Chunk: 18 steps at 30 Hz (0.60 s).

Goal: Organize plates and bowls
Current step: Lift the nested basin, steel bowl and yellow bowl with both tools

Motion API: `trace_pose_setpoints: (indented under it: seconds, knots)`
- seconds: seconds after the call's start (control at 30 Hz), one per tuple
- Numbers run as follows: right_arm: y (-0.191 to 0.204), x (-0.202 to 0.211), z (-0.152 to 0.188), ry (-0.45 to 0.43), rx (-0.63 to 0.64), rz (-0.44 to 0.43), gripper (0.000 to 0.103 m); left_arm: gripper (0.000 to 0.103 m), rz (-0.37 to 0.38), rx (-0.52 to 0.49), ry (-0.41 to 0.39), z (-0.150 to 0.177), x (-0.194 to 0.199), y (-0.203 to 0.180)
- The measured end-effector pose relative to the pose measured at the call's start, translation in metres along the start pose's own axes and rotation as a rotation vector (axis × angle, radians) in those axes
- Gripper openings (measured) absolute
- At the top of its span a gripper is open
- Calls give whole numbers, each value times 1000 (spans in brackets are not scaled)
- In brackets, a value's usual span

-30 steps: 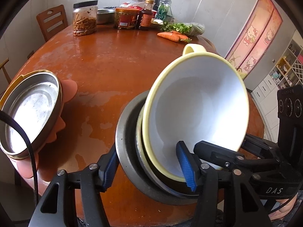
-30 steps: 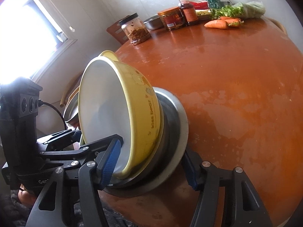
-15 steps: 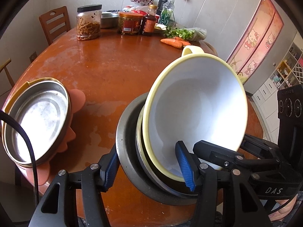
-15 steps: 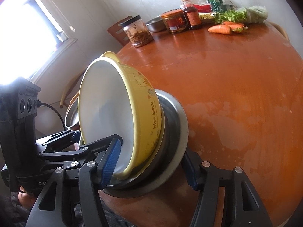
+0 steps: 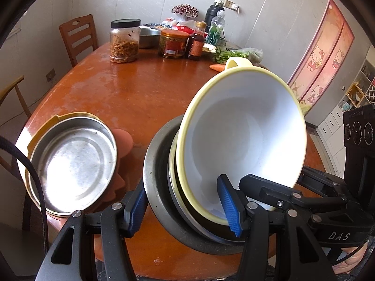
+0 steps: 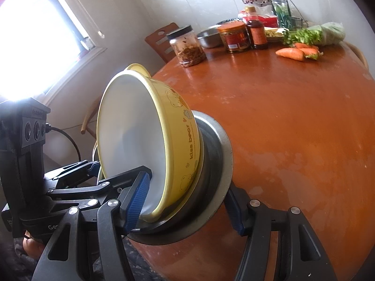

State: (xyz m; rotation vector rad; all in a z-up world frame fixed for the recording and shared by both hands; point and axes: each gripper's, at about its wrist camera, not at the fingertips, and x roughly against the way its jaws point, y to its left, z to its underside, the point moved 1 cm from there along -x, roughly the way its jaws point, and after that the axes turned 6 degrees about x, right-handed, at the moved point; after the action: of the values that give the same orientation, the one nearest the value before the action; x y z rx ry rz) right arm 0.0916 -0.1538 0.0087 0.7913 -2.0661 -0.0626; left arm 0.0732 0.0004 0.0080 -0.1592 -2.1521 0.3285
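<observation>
A yellow bowl (image 5: 241,131) with a white inside sits nested in a grey metal dish (image 5: 159,194), and the pair is tilted up on edge over the near rim of the round brown table (image 5: 140,89). My left gripper (image 5: 184,208) is shut on this stack, one blue pad behind the metal dish and the other inside the bowl. From the opposite side my right gripper (image 6: 185,207) is shut on the same yellow bowl (image 6: 178,126) and metal dish (image 6: 218,164). A second stack, a steel plate (image 5: 75,164) on yellow and orange plates, lies at the table's left edge.
At the far side of the table stand a dark-lidded jar (image 5: 124,41), a red jar (image 5: 173,43), a sauce bottle (image 5: 196,41), a steel bowl (image 6: 209,37), greens and carrots (image 6: 296,52). Wooden chairs (image 5: 78,37) stand behind the table on the left.
Both grippers have risen a little with the tilted bowl and dish held between them. The table and the plate stack at the left now sit lower and nearer the centre of the left view.
</observation>
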Motion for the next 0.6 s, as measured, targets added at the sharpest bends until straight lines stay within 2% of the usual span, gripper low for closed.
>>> trace_pose_setpoints:
  seconds: [0.6]
  knots:
    - [37, -29, -31, 9, 58, -24, 64, 57, -17, 49, -36, -16, 21, 45]
